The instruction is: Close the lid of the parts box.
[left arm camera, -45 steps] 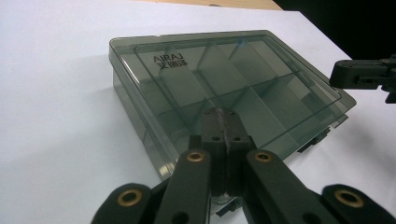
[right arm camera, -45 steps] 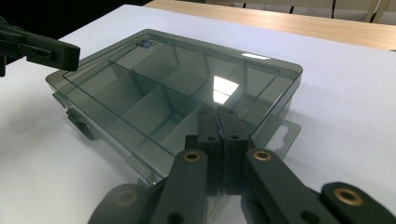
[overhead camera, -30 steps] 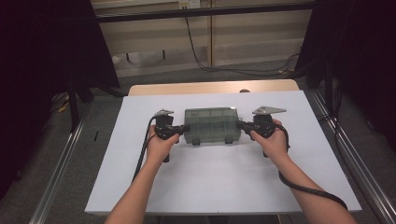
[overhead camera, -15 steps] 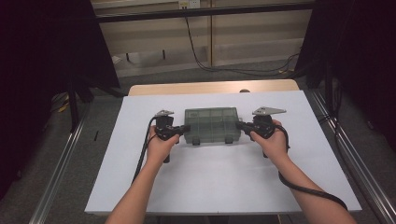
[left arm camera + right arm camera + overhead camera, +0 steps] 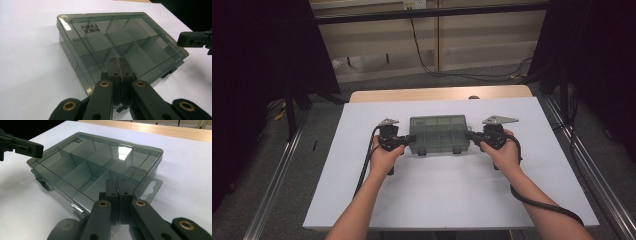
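Between both closed hand-held grippers [image 5: 408, 140] [image 5: 472, 136], compartment box [image 5: 439, 133], white table [image 5: 442, 195]

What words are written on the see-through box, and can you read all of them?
"AIRAJ": printed in dark letters on a corner of the lid of the smoky compartment box, read in the left gripper view.
Under it stands a short row of characters in another script, too blurred to spell out.
In the right gripper view the same print sits at the far corner of the lid, too small and skewed to read.
No other writing can be made out.
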Available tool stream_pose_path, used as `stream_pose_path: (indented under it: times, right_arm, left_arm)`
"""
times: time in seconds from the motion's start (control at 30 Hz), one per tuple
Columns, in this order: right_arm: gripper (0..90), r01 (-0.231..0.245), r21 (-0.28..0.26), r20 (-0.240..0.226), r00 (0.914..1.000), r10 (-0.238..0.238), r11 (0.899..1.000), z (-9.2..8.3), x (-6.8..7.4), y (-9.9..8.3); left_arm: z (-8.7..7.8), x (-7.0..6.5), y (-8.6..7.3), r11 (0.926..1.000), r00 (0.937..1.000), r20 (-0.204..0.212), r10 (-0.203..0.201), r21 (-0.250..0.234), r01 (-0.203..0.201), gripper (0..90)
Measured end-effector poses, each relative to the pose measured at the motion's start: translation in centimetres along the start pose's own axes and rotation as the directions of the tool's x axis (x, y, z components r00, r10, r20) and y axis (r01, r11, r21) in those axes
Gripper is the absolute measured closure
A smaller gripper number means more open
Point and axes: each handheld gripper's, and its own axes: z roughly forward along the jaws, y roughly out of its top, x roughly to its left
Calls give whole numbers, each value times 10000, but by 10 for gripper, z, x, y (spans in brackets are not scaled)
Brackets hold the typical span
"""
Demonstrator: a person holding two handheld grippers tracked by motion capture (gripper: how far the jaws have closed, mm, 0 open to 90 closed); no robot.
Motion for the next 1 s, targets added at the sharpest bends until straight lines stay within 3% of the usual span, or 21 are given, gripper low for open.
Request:
stream_pose_path:
  times: [0.6,0.8,0.9,1.0]
  right_arm:
    - [894,81,122,162,9998,-83,9999,-3,1,-3]
    - [896,85,70,112,9999,-86,9999,-5,3,-5]
    - [896,181,143,76,9998,-182,9997,-7,4,-5]
    - [896,273,139,94,9996,-274,9995,-8,5,-6]
  left_arm:
    - [0,-2,-10,9999,9995,318,-22,-141,27,900]
    - [-1,-5,-11,9995,9996,83,284,-173,-282,900]
    - [-2,-5,-12,9995,9999,115,68,-294,-65,900]
    - [-5,-5,-13,9996,9999,103,99,-253,-96,900]
